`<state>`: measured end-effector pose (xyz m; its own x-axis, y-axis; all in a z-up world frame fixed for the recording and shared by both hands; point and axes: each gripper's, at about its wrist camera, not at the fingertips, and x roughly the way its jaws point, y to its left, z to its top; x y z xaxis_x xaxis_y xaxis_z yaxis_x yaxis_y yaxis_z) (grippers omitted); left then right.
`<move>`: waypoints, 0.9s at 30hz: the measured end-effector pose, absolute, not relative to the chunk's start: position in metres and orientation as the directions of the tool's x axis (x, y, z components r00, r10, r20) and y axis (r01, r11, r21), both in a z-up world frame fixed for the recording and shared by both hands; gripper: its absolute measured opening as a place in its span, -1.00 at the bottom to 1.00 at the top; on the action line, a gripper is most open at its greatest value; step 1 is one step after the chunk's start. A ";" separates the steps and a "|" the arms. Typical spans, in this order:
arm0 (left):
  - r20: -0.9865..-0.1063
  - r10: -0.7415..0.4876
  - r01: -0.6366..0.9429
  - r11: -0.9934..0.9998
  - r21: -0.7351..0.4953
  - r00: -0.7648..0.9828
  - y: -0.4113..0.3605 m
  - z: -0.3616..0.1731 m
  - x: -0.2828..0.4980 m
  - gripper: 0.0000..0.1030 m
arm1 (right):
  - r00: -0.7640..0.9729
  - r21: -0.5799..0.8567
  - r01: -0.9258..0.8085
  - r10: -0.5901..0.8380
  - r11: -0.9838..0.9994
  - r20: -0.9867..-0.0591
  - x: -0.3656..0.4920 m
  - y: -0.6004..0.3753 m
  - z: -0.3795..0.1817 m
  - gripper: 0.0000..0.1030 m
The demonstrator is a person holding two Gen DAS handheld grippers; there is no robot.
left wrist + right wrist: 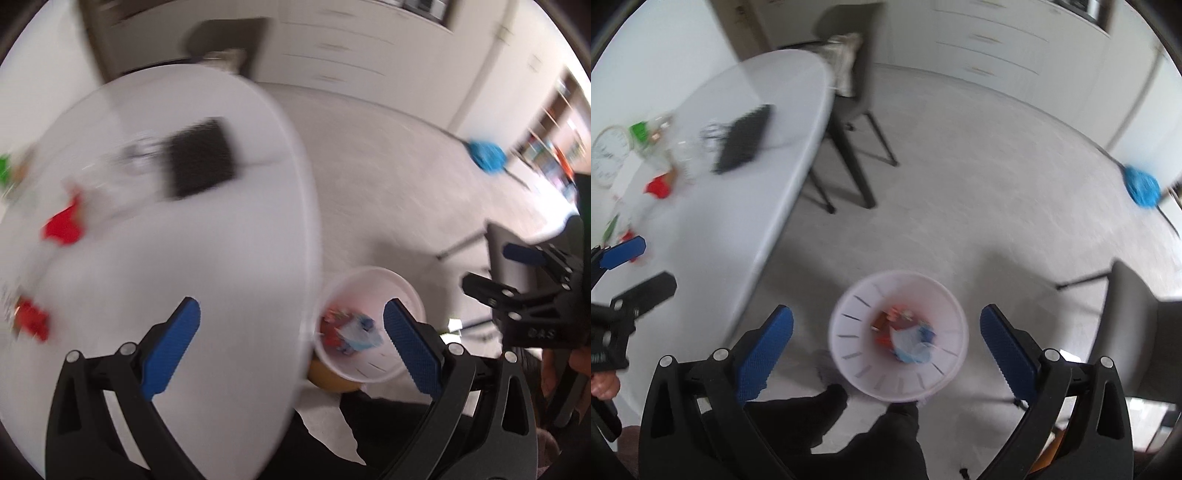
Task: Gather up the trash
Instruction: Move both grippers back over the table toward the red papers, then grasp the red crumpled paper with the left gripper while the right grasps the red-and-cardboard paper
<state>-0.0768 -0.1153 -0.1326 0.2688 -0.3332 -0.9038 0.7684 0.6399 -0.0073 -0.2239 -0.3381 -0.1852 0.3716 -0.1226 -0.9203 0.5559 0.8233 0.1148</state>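
A white waste bin (846,306) stands on the floor beside the table, with crumpled red, blue and white trash (905,336) in it. My right gripper (886,310) hangs above the bin, open, with nothing between its blue pads. My left gripper (291,302) is open and empty too, over the edge of the white table (221,221), with the bin (369,280) just to its right. Red wrappers (64,225) (31,319) lie on the table's left side. Each view shows the other gripper at its edge: the right gripper (491,266) and the left gripper (655,264).
On the table lie a black keyboard-like slab (742,140), clear glassware (681,151), a green item (639,130) and a white clock (607,155). Grey chairs (857,92) (1137,314) stand nearby. A blue mop head (1141,188) rests on the floor. The person's dark legs (831,398) are beside the bin.
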 end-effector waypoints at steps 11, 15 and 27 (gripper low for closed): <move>-0.866 -0.156 0.399 0.915 0.055 0.476 0.041 -0.116 0.026 0.85 | 0.499 0.149 0.293 -0.019 0.944 -0.866 -0.097 -0.246 -0.144 0.95; -0.863 -0.097 0.280 0.959 0.053 0.496 0.084 -0.123 0.065 0.85 | 0.530 0.149 0.204 0.019 0.968 -0.848 -0.054 -0.211 -0.132 0.95; -0.904 -0.022 0.080 0.997 0.014 0.427 0.135 -0.188 0.166 0.73 | 0.504 0.137 0.109 0.064 0.985 -0.862 0.019 -0.151 -0.133 0.95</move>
<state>0.1664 0.1347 -0.1878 0.4266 -0.0217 -0.9042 0.0804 0.9967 0.0141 0.0194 -0.1510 -0.1326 0.5037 0.0636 -0.8615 0.1092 0.9846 0.1366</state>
